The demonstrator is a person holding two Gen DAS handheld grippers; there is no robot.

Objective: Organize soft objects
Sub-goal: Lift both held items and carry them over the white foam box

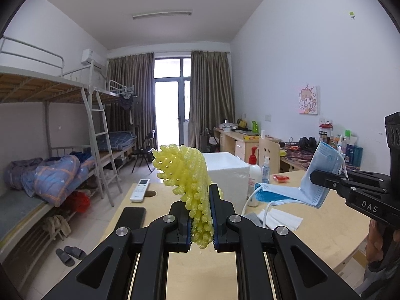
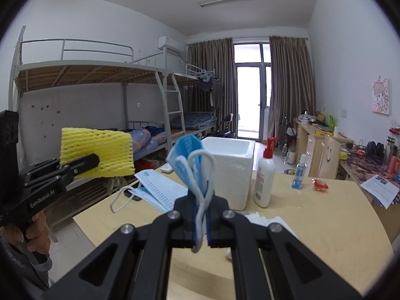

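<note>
**Both claws loaded, foam box waiting**

Left wrist view: the left claw [image 1: 202, 221] is clamped on a yellow foam net [image 1: 186, 175], which stands up between the pads and curls over toward the white foam box [image 1: 226, 172] beyond it. To the right of the box, the right claw [image 1: 315, 175] comes in from the frame's edge, pinching a blue face mask [image 1: 322, 172] held clear of the bench [image 1: 325, 225]. A second mask [image 1: 272, 195] lies on the bench just right of the box, with white tissues [image 1: 282, 218] near it.

Right wrist view: the right claw [image 2: 201, 221] grips the folded mask [image 2: 186, 160] and its ear loop [image 2: 203, 195], the box [image 2: 231, 172] straight ahead behind it. Left of the box, the left claw [image 2: 96, 161] holds the net [image 2: 96, 153] flat and off the bench. The spare mask [image 2: 157, 190] lies on the bench left of the box; a lotion bottle [image 2: 264, 182] stands just right of it.

Judged step: both items are picked and in carry. The box looks the likely destination, so the next move would call for bringing each claw over the open top and letting go one at a time, without the two colliding.

Hard to tell: the box's inside is hidden, the tissues are partly covered by the claw bodies, and the person shows only as a hand at each frame's edge
</note>
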